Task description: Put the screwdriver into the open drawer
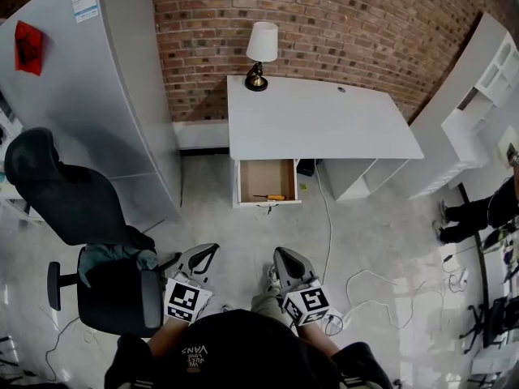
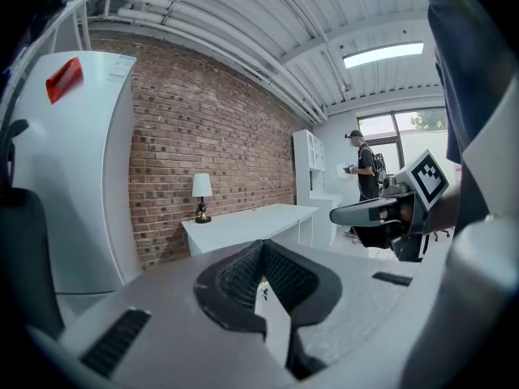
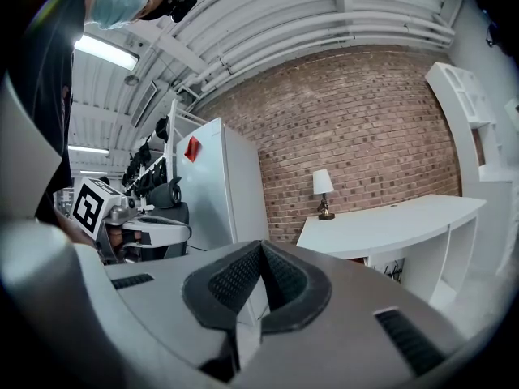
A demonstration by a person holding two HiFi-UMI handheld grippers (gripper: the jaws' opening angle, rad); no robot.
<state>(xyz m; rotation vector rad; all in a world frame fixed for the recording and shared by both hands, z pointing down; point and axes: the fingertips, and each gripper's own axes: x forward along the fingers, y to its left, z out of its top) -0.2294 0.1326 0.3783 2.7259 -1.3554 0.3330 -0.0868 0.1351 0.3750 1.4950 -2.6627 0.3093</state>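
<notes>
One screwdriver (image 1: 271, 197) lies in open drawer (image 1: 264, 175); left gripper (image 1: 210, 253), right gripper (image 1: 280, 254) closed, empty.

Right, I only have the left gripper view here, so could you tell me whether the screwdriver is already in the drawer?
Observer: Yes, the head view shows the orange-handled screwdriver lying inside the open drawer under the desk.
Operator: Thank you. Is the other gripper holding anything?
Observer: No, its own view shows the right gripper with jaws together and nothing between them.
Operator: How near the drawer are we?
Observer: The left gripper and the right one are close to the person, with a stretch of floor before the drawer.
</notes>
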